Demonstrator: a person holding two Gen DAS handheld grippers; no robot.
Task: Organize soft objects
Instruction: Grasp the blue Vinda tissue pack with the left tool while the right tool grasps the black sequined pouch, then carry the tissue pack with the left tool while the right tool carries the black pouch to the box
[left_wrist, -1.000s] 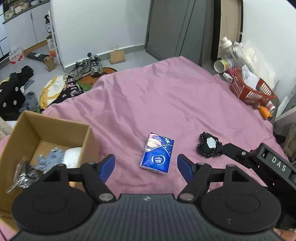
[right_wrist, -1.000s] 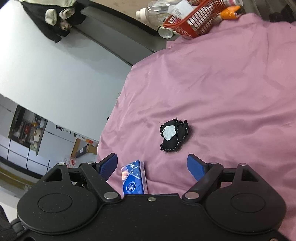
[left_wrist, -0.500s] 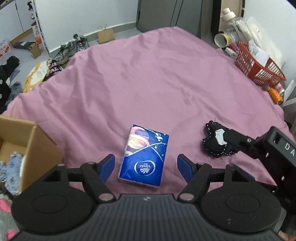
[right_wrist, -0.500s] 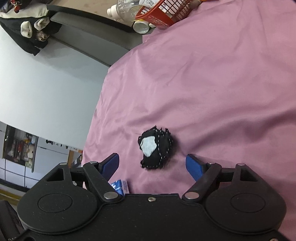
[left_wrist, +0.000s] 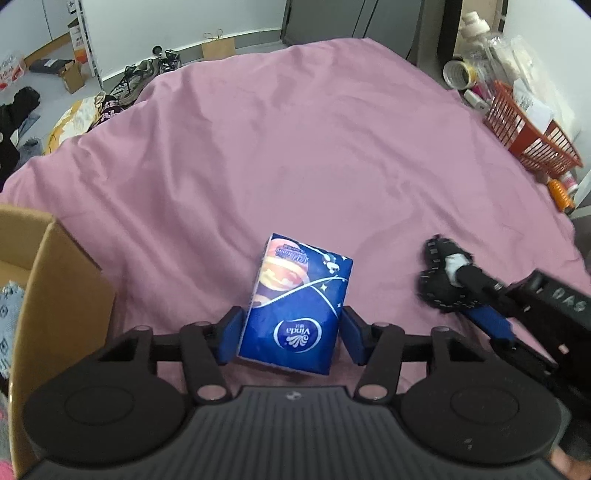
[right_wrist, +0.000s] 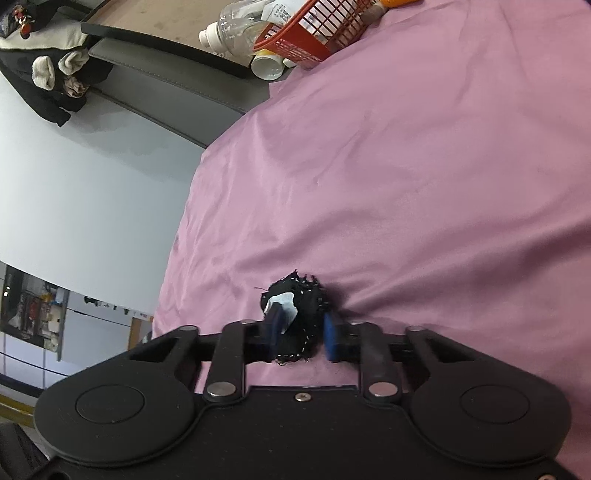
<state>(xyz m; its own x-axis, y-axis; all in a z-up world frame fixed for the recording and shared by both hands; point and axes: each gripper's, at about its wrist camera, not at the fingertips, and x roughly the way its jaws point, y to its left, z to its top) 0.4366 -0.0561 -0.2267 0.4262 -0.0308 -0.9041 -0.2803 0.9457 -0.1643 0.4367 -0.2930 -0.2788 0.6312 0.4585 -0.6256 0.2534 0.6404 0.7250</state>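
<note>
Both grippers have closed in since a second ago: left gripper (left_wrist: 290, 333) pinching the tissue pack (left_wrist: 297, 317) beside the cardboard box (left_wrist: 55, 295), right gripper (right_wrist: 301, 338) apparently clamped on the black pouch (right_wrist: 301, 314) (edges blurred), so both look ready for boxing.

Basket (left_wrist: 532, 142): red, off the sheet's far right edge.
Shoes (left_wrist: 147, 79): on floor, perhaps sneakers.
Paper bag (left_wrist: 218, 46): against wall.

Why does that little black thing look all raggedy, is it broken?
The black fabric piece looks odd: its edges are frayed, loose threads stick out, and a pale patch shows on it. The right gripper pinches it against the pink sheet, bunching it. Whether it is torn cannot be told. The tissue pack looks fine.
</note>
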